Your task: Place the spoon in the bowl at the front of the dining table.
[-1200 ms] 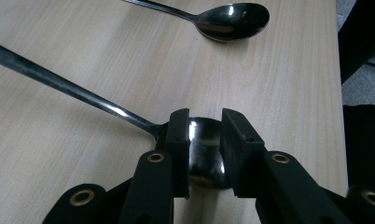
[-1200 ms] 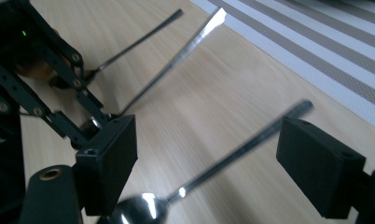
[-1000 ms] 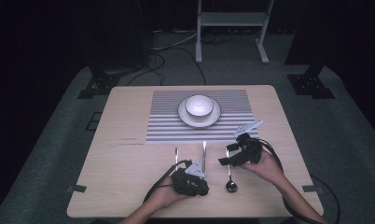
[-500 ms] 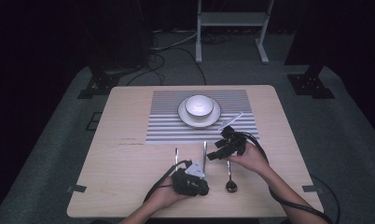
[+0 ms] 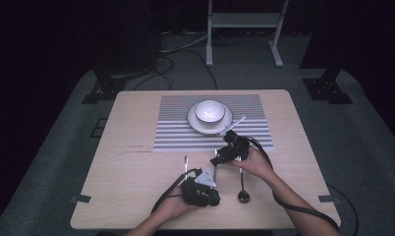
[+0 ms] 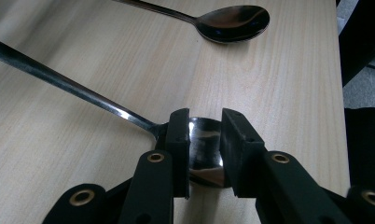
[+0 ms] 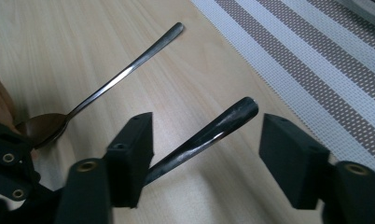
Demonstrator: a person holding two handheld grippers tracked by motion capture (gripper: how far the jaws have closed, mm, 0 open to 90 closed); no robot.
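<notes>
My left gripper [image 6: 204,122] is shut on the bowl of a steel spoon [image 6: 83,93], low on the wooden table; its handle runs away to the upper left. From above, the left gripper [image 5: 210,194] sits near the front edge with that spoon's handle [image 5: 215,167] pointing toward the placemat. My right gripper [image 7: 209,128] is open, with the spoon's handle tip [image 7: 237,112] between its jaws and touching neither. From above, the right gripper [image 5: 217,159] hovers just over that handle end.
A second spoon [image 5: 241,184] lies to the right, its bowl [image 6: 232,21] close to the left gripper. A third spoon [image 7: 115,79] lies to the left. A white bowl [image 5: 209,110] on a plate [image 5: 195,124] stands on the striped placemat [image 5: 176,132] behind.
The right gripper has moved left and slightly nearer, from the right of the table to the handle end of the held spoon. The left gripper and the spoons have stayed put.
</notes>
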